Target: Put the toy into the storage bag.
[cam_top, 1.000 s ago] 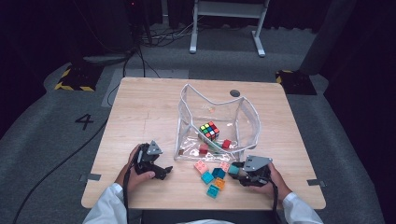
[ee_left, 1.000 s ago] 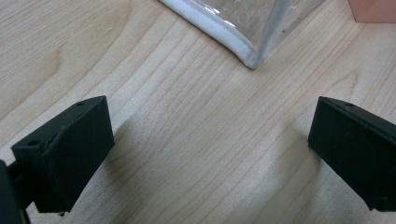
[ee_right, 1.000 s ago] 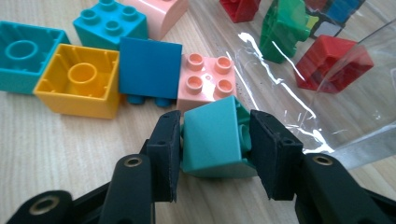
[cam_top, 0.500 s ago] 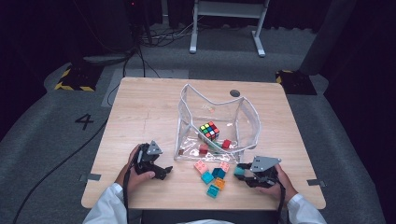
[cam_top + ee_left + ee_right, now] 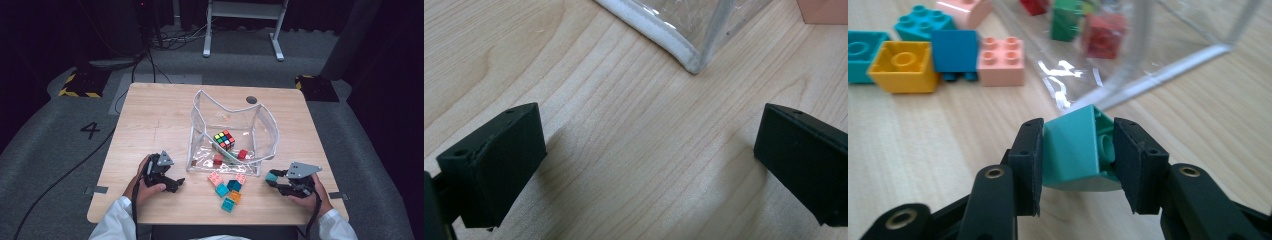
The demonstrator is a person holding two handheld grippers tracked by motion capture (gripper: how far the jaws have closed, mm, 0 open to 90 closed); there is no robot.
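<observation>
My right gripper is shut on a teal-green brick, which sits tilted between the pads just above the wood, right of the loose bricks. In the right gripper view, my right gripper points toward the clear bag's lower edge. A clear plastic bag stands open at mid-table with a colour cube and a few small bricks inside. My left gripper rests open near the bag's front left corner, and in its own view the left gripper has bare wood between its jaws.
A yellow brick, a blue brick, a pink brick and a teal brick lie in front of the bag. The table's front edge is close to both hands. A dark round hole sits behind the bag.
My right gripper has moved to the right, away from the loose bricks, carrying the teal-green brick slightly up. The left gripper has stayed put.
</observation>
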